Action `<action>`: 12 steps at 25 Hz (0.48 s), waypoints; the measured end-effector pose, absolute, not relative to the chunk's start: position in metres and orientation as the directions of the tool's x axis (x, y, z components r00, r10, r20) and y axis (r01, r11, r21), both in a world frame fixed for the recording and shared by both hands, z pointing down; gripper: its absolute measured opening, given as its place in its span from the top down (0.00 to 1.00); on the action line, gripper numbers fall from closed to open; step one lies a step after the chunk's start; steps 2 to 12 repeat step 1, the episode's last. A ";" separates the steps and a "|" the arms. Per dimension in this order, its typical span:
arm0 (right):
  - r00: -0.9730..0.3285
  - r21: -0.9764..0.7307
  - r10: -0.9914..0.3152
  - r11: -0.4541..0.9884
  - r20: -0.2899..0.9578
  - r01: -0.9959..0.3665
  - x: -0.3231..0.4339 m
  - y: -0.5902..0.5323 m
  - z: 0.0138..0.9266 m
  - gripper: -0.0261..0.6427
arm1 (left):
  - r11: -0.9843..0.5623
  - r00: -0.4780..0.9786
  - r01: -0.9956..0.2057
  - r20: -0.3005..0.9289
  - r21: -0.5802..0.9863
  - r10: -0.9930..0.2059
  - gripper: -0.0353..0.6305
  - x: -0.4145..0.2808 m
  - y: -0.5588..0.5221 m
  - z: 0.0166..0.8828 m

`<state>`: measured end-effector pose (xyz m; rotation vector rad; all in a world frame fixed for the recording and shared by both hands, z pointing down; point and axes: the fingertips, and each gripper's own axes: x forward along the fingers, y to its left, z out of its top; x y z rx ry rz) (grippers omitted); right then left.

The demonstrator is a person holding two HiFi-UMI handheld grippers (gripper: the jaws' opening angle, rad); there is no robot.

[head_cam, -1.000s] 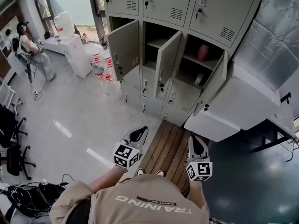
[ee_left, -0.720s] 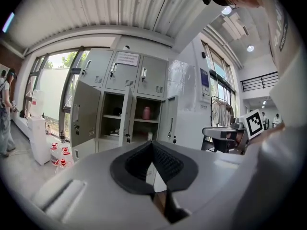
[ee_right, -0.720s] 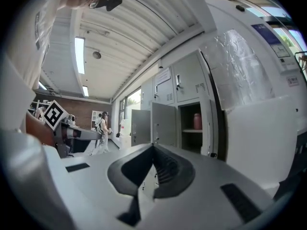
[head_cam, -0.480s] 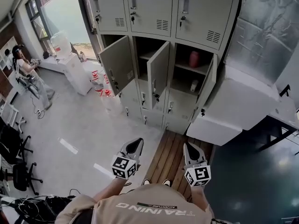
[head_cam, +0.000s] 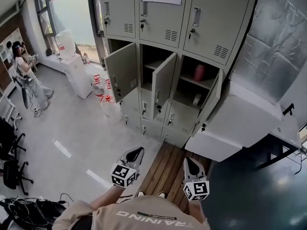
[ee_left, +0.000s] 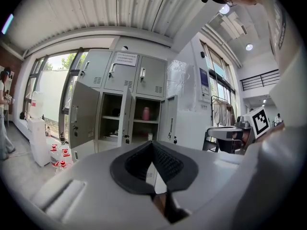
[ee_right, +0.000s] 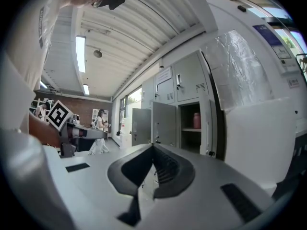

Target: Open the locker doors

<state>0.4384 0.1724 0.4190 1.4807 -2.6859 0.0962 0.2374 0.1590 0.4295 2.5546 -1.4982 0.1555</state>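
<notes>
Workroom with pale floor [head_cam: 81, 128], window along its left edge, locker bank [head_cam: 165, 42] at its far edge. Middle-row doors [head_cam: 163, 83] all three swung open; pink bottle [head_cam: 199, 73] on the shelf of the right-hand compartment. Upper-row doors [head_cam: 160, 13] shut. Lower-row doors [head_cam: 146, 110] apparently shut too, partly masked by the open leaves above.

Left tool [head_cam: 138, 151] and right tool [head_cam: 188, 161] side by side above the wooden platform [head_cam: 165, 169], well apart from the lockers and aimed roughly level at them. Both clenched, jaws together on nothing, as plain in each gripper view.

Step in hand, as judged: a stand-off between openings, with one row done and two rows left.

Next move, as judged: approach to one shut door, release of a tool's jaws, closure on the door's handle or free edge, then a pull outward along the hinge arc. Raised reach called for at the upper row; a stoop past the open middle leaves at the lower row.
</notes>
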 end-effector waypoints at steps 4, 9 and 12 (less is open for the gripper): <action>-0.531 -0.020 -0.842 0.531 0.097 -0.847 0.437 0.174 0.420 0.95 | -0.473 0.482 -0.876 0.185 0.096 -0.856 0.94 0.234 0.161 0.430; -0.531 -0.020 -0.842 0.531 0.097 -0.847 0.437 0.174 0.420 0.95 | -0.473 0.482 -0.876 0.185 0.096 -0.856 0.94 0.234 0.161 0.430; -0.531 -0.020 -0.842 0.531 0.097 -0.847 0.437 0.174 0.420 0.95 | -0.473 0.482 -0.876 0.185 0.096 -0.856 0.94 0.234 0.161 0.430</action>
